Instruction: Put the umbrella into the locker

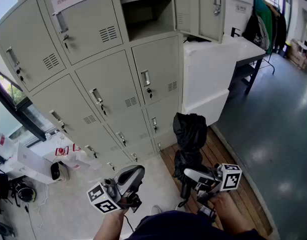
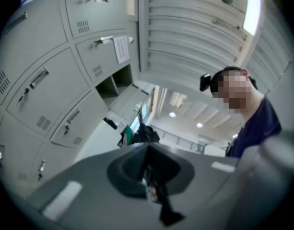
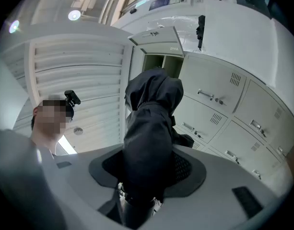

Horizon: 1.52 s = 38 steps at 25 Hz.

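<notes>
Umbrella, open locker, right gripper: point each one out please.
umbrella point(image 1: 190, 131), head view, middle of its black fabric
open locker point(image 1: 148, 14), head view, its inner back wall
right gripper point(image 1: 189, 176), head view, where its jaws clamp the umbrella

The pale floor point(image 1: 58, 209) is occupied by the lockers point(image 1: 108, 89), with a wooden strip point(image 1: 243, 194) laid alongside. A white box point(image 1: 30, 164) is set on it at the left.
</notes>
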### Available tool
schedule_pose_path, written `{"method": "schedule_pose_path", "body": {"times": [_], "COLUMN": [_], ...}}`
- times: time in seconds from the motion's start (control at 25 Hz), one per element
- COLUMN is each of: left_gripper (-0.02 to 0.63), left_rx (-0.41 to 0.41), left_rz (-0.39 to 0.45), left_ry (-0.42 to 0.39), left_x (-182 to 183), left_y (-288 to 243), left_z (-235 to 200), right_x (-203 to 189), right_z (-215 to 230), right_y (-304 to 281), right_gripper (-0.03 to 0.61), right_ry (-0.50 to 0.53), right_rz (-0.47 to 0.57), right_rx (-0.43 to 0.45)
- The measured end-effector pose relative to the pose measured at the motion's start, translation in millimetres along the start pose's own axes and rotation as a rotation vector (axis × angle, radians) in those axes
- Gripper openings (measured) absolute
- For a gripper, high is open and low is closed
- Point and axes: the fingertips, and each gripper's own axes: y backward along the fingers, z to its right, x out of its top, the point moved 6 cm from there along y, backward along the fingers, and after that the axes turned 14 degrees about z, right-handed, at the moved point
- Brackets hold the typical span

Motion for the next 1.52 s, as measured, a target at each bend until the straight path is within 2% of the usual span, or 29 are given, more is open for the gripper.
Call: {"method": "schedule_pose_path", "body": {"times": [0.52,0.96,1.24,1.52], "left_gripper": [0.003,0.003,0.003,0.003], "left_rx": [-0.020,0.013,0.046,0.071], "left_rz": [-0.019,0.014,0.016,0.030], "left_ry": [0.003,0.002,-0.019,-0.056], "left_x": [-7.9,-24.1,-49.4,-46.1], "left_y": [-7.1,-10.2,-16.0,-20.5], "left_z": [0.9,10.9,30.6,35.8], "right_x": [2.4,18.4,45.1,73.4], "right_z": [5.9,12.7,10.2,7.5], "right_y": [2.5,20.5,41.4,33.8], "right_gripper": [0.204,0.206,0.204,0.204], "right_ry": [0.002,0.115,0.173,0.222], "right_rz": [-0.004,-0.087,-0.121,-0.115], "right_rx": [-0.023,-0.148,-0.148,-0.123]}}
